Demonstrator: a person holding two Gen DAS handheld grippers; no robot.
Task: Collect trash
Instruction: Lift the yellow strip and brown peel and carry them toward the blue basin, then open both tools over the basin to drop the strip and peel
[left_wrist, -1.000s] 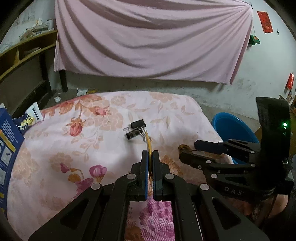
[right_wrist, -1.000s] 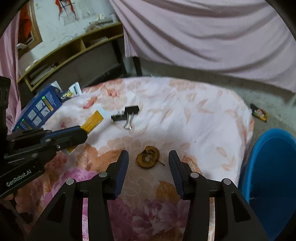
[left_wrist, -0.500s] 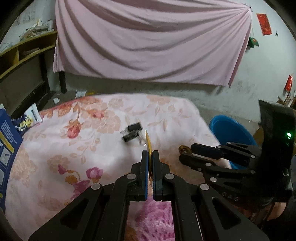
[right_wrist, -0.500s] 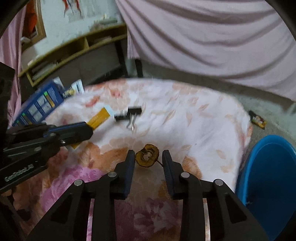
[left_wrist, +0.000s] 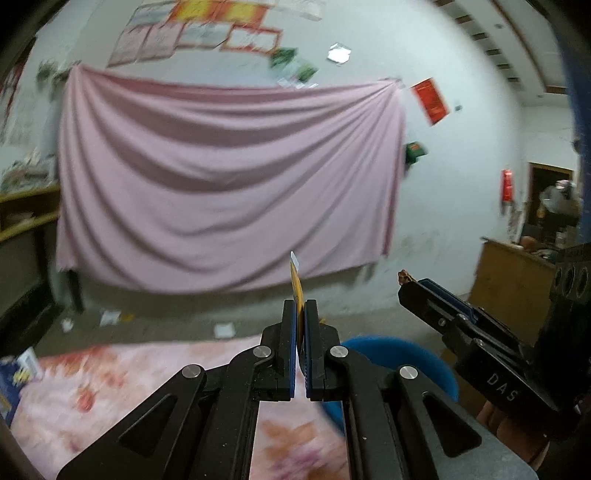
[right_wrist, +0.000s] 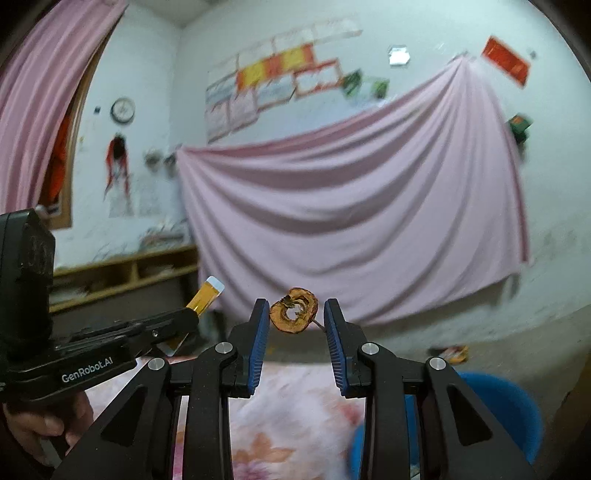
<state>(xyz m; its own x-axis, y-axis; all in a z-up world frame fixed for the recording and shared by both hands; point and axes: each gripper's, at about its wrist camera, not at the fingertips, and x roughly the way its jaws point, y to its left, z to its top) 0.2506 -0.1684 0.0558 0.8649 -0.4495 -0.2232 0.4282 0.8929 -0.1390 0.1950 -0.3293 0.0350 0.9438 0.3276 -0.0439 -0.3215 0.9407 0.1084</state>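
Both grippers are lifted off the floral-cloth table, each with a piece of trash. My left gripper is shut on a thin yellow wrapper strip that sticks up out of its jaws; in the right wrist view the left gripper holds the strip at the left. My right gripper is shut on a brown dried fruit ring held in the air between its blue pads. In the left wrist view the right gripper is at the right, with the fruit at its tip.
A blue bin stands on the floor past the table's right edge, below both grippers, and shows as the blue bin at lower right. A pink sheet hangs on the far wall. Wooden shelves stand left, a wooden desk right. Litter lies on the floor.
My right gripper closed on the fruit ring and lifted it off the cloth. Both grippers rose and tilted up, so the views now show the wall. The binder clips have left the view.
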